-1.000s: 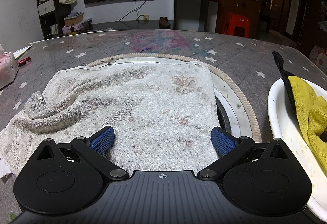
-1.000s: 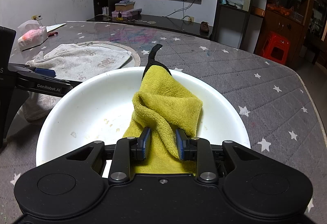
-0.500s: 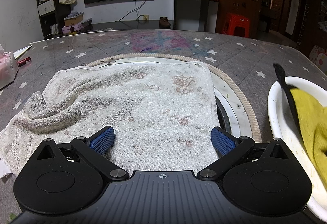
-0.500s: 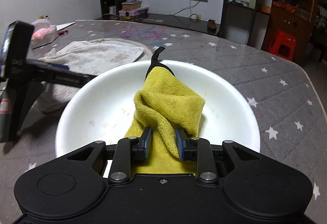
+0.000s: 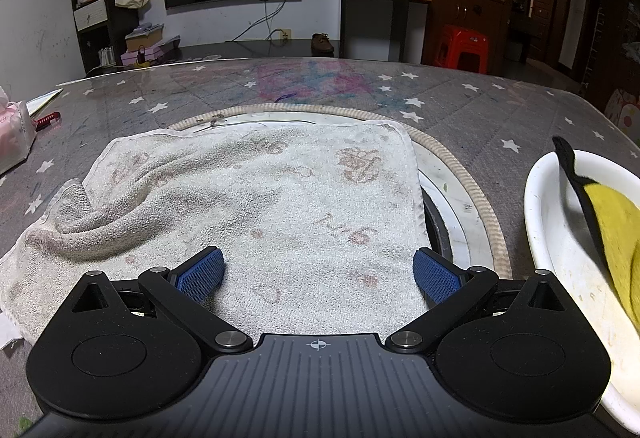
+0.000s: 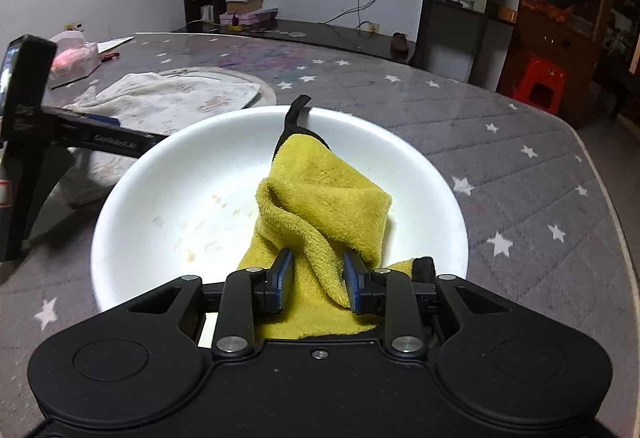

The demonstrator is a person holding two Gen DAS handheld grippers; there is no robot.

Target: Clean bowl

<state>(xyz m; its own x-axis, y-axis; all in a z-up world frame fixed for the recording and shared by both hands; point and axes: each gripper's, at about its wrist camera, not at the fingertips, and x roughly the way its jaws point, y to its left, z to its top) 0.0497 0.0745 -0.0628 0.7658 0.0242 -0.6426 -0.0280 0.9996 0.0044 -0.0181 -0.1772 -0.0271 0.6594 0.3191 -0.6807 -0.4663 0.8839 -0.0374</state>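
A wide white bowl (image 6: 168,174) with pale food smears on its floor sits on the grey star-patterned table. A yellow cloth (image 6: 320,198) with black trim lies inside it, bunched up, and my right gripper (image 6: 318,280) is shut on a fold of it. The same bowl (image 5: 548,222) and yellow cloth (image 5: 616,226) show at the right edge of the left wrist view. My left gripper (image 5: 318,272) is open, low over a worn white towel (image 5: 248,206), with nothing between its fingers. From the right wrist, the left gripper's body (image 6: 36,142) appears left of the bowl.
The white towel (image 6: 176,98) drapes over a round rope-edged mat (image 5: 460,166). A pink tissue pack (image 5: 12,134) and a red-handled tool (image 5: 48,118) lie at the table's far left. A red stool (image 6: 538,86) and shelves stand beyond the table.
The right gripper with the yellow cloth has shifted a little rightward across the bowl, baring more of the smeared floor. The left gripper has stayed still.
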